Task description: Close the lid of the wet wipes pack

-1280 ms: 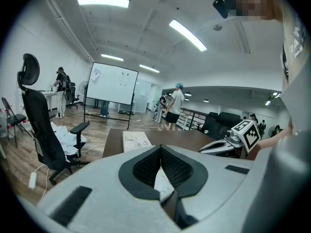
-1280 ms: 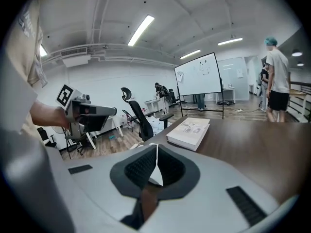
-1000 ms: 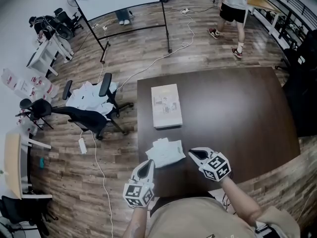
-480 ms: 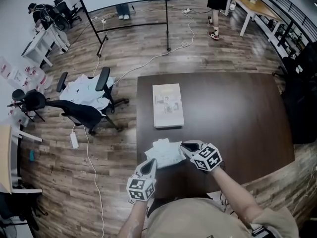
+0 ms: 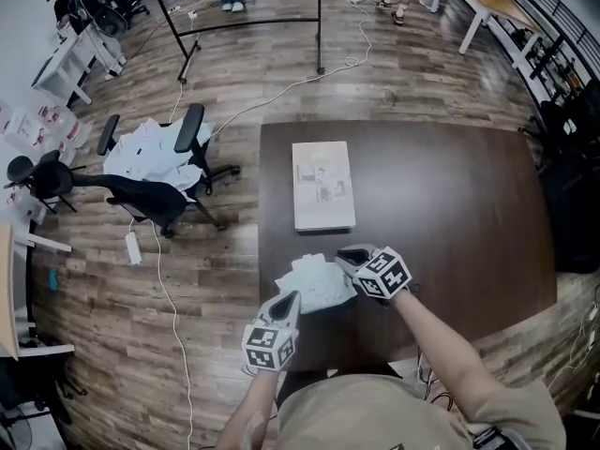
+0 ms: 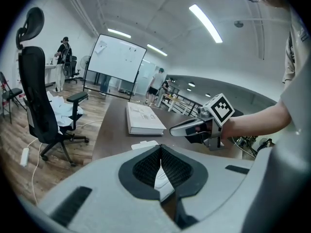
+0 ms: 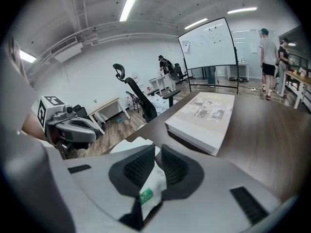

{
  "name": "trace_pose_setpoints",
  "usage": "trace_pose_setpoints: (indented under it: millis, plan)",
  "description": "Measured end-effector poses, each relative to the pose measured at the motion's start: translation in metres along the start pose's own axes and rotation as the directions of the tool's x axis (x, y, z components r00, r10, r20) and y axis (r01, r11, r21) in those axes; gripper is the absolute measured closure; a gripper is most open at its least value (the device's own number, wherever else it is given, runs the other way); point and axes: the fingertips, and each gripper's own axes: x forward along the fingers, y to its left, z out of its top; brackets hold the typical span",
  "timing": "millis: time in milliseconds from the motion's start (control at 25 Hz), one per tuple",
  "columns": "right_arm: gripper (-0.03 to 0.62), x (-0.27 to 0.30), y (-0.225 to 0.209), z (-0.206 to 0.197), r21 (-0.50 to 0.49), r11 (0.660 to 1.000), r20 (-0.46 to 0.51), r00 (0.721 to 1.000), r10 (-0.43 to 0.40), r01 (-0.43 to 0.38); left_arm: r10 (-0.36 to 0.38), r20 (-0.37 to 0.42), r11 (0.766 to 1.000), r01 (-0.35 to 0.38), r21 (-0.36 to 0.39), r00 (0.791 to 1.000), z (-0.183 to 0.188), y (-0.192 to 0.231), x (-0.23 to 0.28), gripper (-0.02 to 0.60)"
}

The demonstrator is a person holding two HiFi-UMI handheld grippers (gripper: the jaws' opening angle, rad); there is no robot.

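The white wet wipes pack [image 5: 313, 285] lies near the front left of the dark table [image 5: 450, 214]. My left gripper [image 5: 288, 299] is at the pack's near left corner, shut on its white edge [image 6: 160, 177]. At the pack's right end my right gripper [image 5: 344, 255] is shut on a white edge with a green label [image 7: 149, 188]. In the left gripper view the right gripper [image 6: 176, 130] reaches in from the right, above a flat white part of the pack [image 6: 144, 144]. The left gripper [image 7: 95, 128] shows at the left of the right gripper view. I cannot tell how the lid stands.
A thick pale book [image 5: 322, 184] lies on the table just beyond the pack. A black office chair [image 5: 150, 195] draped with white cloth stands on the wooden floor to the left. Cables trail across the floor, and people stand far back by a whiteboard.
My right gripper has moved left onto the pack's right end. The left gripper has come forward to the pack's near left corner. The pack has barely shifted.
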Motion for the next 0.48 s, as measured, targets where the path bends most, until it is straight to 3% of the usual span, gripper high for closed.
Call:
trace_pose_setpoints:
  millis: [480]
  plan:
    - [0.577,0.048,-0.007,-0.001,0.002,0.994,-0.116,0.987,0.108,-0.109,-0.005,-0.049,0.999,0.002,-0.048,0.999,-0.021,0.015,0.013,0.572]
